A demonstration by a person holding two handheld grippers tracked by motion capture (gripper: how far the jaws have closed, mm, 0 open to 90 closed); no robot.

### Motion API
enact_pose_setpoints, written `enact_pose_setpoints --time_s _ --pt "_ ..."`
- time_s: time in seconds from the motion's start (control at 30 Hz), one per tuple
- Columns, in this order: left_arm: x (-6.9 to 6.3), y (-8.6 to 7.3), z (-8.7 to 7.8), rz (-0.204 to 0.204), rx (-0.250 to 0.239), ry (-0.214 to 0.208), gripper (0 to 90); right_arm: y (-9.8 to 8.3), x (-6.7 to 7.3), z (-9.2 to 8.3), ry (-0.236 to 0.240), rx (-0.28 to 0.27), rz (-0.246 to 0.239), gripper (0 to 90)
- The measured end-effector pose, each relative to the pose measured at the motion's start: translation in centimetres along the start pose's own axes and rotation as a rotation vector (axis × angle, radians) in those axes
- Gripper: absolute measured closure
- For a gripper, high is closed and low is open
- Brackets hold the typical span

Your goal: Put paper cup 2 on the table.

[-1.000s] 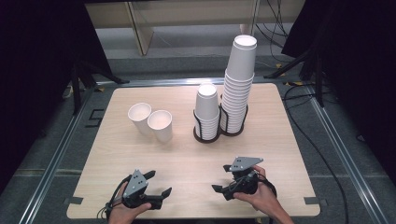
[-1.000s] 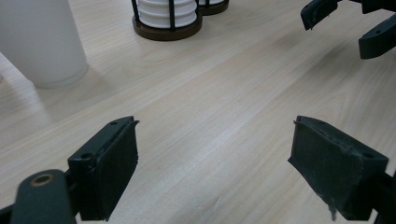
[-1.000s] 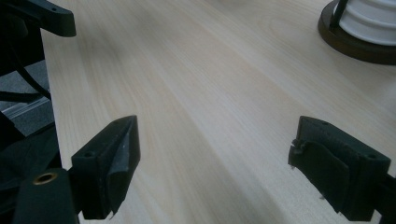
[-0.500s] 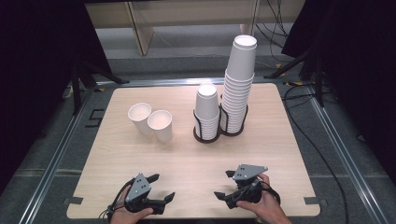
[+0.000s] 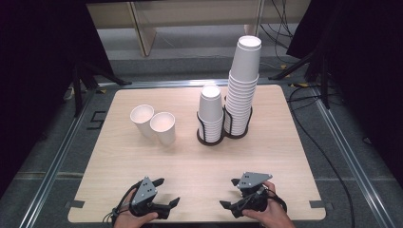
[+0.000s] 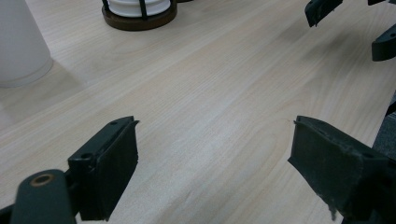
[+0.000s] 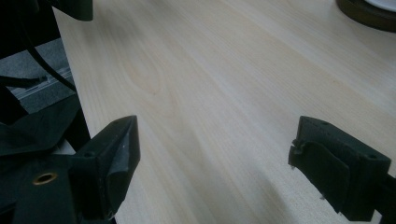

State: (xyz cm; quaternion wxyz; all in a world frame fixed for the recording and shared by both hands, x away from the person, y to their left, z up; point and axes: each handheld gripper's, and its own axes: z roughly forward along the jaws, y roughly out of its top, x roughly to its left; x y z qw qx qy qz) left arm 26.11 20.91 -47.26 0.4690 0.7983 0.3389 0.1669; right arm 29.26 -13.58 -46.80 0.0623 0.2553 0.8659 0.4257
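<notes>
**Both grippers open and empty at the near edge of the table**

In the high view, the left gripper (image 5: 167, 192) and the right gripper (image 5: 229, 194) are both low over the near edge of the wooden table (image 5: 285, 142), each one held in a hand of the person. The jaws of both stand apart, and nothing is between them. The two grippers are well apart from each other, and their jaws point towards each other across the bare wood. Far from them, two single paper cups (image 5: 153, 123) stand upright on the left half of the table, touching each other. On the right half there is a dark wire cup holder (image 5: 223, 137) with two rings: the short stack of cups (image 5: 210, 111) sits in the left ring and the tall stack of cups (image 5: 243, 85) in the right ring.

In the left gripper view, the two black jaws are wide apart with only the table wood (image 6: 210, 107) between them. One paper cup (image 6: 21, 44) is at the upper left, the base of the cup holder (image 6: 140, 16) at the top, and the jaws of the other gripper at the upper right.

In the right gripper view, the jaws are also wide apart and hold nothing. The table edge (image 7: 70, 74) runs at the left, and a part of the holder base (image 7: 366, 14) is at the upper right corner.
</notes>
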Motion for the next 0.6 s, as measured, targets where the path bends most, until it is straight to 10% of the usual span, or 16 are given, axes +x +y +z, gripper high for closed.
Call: enact_pose_setpoints --time_s 0.6 --pt "0.06 0.03 0.01 -0.005 -0.006 -0.007 14.5 0.01 -0.04 0.01 -0.001 -0.003 0.0 15.8"
